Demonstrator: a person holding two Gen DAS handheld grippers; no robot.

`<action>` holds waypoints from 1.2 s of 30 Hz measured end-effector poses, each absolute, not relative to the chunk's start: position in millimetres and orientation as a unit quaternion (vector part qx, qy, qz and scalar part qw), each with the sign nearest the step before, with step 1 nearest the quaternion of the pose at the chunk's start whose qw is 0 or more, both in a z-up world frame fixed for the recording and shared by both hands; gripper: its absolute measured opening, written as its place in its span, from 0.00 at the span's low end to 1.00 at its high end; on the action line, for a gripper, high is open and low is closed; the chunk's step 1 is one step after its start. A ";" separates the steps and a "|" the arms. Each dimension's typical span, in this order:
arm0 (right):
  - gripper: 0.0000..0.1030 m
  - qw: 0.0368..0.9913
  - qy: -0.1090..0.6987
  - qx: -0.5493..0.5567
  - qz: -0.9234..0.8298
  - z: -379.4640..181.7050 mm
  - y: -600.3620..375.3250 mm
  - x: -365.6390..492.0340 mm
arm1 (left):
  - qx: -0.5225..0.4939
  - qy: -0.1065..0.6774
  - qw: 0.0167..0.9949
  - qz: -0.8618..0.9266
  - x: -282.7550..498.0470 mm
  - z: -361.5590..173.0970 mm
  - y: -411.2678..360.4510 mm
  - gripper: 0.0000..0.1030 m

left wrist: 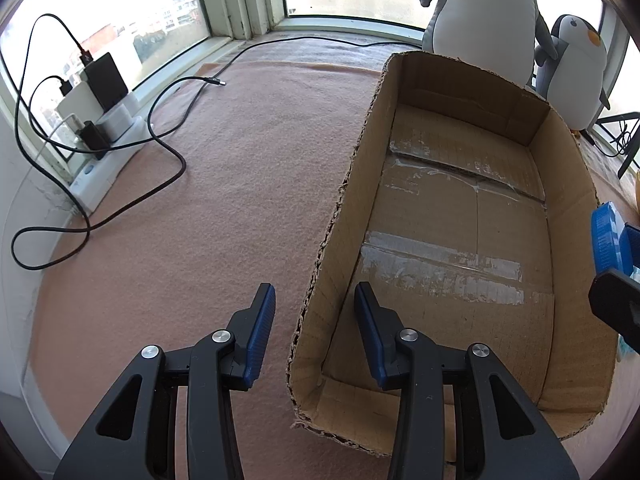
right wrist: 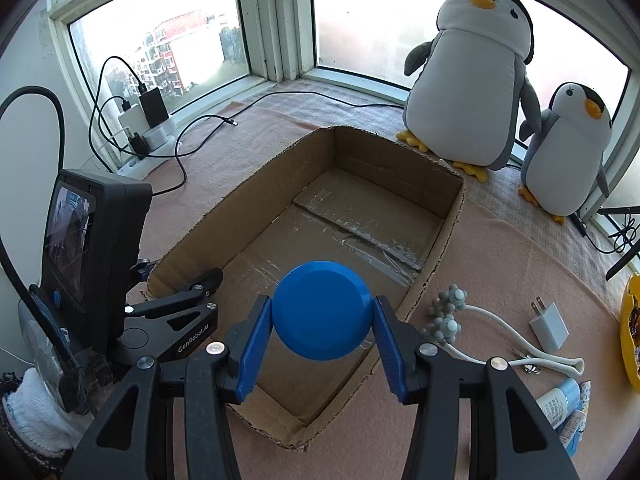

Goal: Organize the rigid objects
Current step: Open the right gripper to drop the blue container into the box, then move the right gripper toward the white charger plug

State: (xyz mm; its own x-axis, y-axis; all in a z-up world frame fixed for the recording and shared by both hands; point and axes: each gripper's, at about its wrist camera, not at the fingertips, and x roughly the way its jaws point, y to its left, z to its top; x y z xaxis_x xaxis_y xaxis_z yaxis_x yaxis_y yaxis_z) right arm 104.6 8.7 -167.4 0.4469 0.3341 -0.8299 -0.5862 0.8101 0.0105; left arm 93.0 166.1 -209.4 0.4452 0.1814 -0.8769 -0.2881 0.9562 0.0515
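The right tongs [right wrist: 323, 334] are pinching a round blue plastic lid [right wrist: 322, 310], one blue finger on each side of it. The lid is up in the air, right over the near end of the open brown cardboard box [right wrist: 448, 220]. The box has nothing in it, only old tape on its floor. So the lid only has to go straight down to land inside. The box is long, and its long way runs from the tongs out toward the window. There is lots of room ahead too.

The left tongs [left wrist: 315, 306] are spread wide and hold nothing. One finger is outside the left wall of the box and the other is over the inside, so they stand across that wall. They could be there to keep the box from sliding.

The box sits on a pink cloth that covers the counter [left wrist: 224, 184]. More things wait on the cloth by the right side of the box: a grey knobby massage stick with a white handle [right wrist: 496, 330], a white plug block [right wrist: 549, 328] and a small white and blue tube [right wrist: 559, 402]. They are nearer to the right tongs, so I think that hand should get them. Two stuffed penguins [right wrist: 472, 80] stand at the far edge by the window. Black cables [left wrist: 168, 144] and chargers lie by the far left corner.
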 end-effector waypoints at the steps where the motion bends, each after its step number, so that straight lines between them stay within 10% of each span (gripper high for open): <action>1: 0.45 0.838 0.449 -0.142 0.274 -169.0 10.7 104.9 | -0.053 0.508 0.848 0.138 93.2 -209.4 165.9 0.39; 36: 0.56 0.880 0.430 -0.077 0.184 -142.0 -115.4 133.2 | -0.049 0.508 0.848 0.141 93.8 -210.1 166.9 0.39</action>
State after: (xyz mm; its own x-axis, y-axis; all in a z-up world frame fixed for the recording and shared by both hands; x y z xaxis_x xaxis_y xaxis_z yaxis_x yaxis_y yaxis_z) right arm 133.2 -115.4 -142.0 0.5619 0.2580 -0.7859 -0.3903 0.9204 0.0230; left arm 93.8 166.9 -210.1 0.4448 0.1884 -0.8756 -0.2888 0.9556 0.0589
